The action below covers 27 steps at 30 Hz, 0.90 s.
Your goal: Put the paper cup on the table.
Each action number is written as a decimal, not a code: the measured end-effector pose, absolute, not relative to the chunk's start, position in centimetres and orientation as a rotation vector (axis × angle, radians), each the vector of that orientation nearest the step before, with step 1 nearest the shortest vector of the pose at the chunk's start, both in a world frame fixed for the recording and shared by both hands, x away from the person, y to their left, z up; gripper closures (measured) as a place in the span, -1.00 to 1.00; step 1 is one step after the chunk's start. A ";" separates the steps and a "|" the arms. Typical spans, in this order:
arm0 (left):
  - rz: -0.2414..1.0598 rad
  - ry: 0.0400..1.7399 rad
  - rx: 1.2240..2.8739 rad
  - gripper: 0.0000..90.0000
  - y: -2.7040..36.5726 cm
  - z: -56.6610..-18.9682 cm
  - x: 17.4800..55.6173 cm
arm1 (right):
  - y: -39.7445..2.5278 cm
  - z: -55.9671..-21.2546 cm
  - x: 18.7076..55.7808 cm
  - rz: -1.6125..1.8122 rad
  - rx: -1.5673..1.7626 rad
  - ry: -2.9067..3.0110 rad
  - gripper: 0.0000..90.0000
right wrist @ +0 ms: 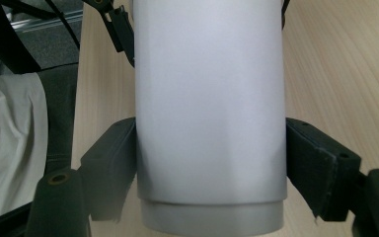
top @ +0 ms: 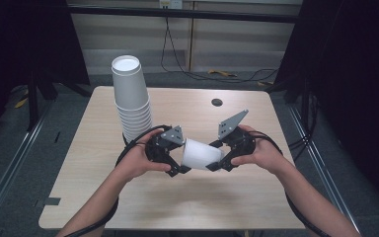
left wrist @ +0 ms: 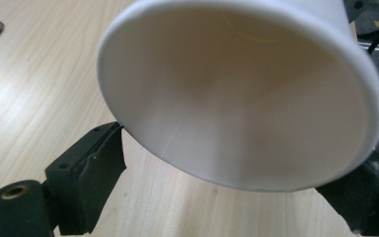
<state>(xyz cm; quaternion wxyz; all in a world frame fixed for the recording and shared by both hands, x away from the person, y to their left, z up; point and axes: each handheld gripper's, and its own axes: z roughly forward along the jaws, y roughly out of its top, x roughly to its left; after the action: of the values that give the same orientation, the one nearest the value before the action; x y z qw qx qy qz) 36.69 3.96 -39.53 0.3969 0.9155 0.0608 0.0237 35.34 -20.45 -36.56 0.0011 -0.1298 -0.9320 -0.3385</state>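
The cup (top: 201, 154) looked like white paper, smooth and matt, with a rolled rim and a faint side seam inside, seen in the left gripper view (left wrist: 242, 94); its outer wall (right wrist: 209, 108) read as plain, unprinted stock with a soft sheen. The stack (top: 132, 96) appeared to be the same white paper. The counter (top: 103, 197) was pale wood-grain laminate, smooth, with a low satin shine. The left gripper (top: 176, 167) and right gripper (top: 221, 165) were black matt plastic; the fingers (left wrist: 96, 168) carried dull, rubbery-looking pads with ragged edges. Grey, flat plates (top: 233, 123) on top looked like matt metal. The floor (top: 10, 148) looked like grey carpet.
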 end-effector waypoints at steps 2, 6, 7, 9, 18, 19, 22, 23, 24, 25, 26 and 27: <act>0.075 0.142 2.302 -0.73 4.3 -39.2 36.7 | -20.5 -36.5 35.4 -1.069 -0.406 -2.923 -0.44; 0.071 0.148 2.281 -0.66 4.6 -38.9 36.7 | -20.8 -36.5 35.5 -1.074 -0.426 -2.922 -0.44; 0.069 0.144 2.285 -0.64 4.6 -38.9 36.7 | -20.8 -36.5 35.5 -1.076 -0.427 -2.922 -0.44; 0.074 0.139 2.284 -0.64 4.6 -38.9 36.6 | -20.7 -36.5 35.4 -1.076 -0.420 -2.925 -0.43; 0.067 0.140 2.275 -0.64 5.2 -38.7 36.7 | -20.7 -36.4 35.4 -1.085 -0.426 -2.933 -0.43; 0.061 0.148 2.265 -0.64 5.2 -38.7 36.7 | -20.7 -36.4 35.4 -1.082 -0.433 -2.927 -0.43; 0.060 0.128 2.264 -0.64 5.2 -38.5 36.6 | -20.8 -36.5 35.5 -1.089 -0.442 -2.918 -0.43; 0.056 0.122 2.259 -0.65 5.2 -38.4 36.6 | -20.7 -36.5 35.5 -1.089 -0.438 -2.927 -0.43; 0.057 0.115 2.262 -0.64 5.1 -38.3 36.6 | -20.7 -36.5 35.5 -1.084 -0.436 -2.929 -0.43; 0.065 0.112 2.254 -0.64 5.0 -38.2 36.5 | -20.6 -36.5 35.5 -1.080 -0.431 -2.928 -0.43; 0.060 0.116 2.243 -0.65 4.9 -38.2 36.5 | -20.5 -36.5 35.4 -1.080 -0.437 -2.934 -0.43; 0.051 0.119 2.240 -0.65 4.8 -38.2 36.6 | -20.5 -36.5 35.5 -1.076 -0.439 -2.929 -0.43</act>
<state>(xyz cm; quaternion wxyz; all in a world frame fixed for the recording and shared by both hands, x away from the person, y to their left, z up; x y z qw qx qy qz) 36.57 4.76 -38.16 0.4338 0.8995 0.0479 0.0204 35.45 -20.47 -36.46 -0.0046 -0.1392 -0.9295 -0.3415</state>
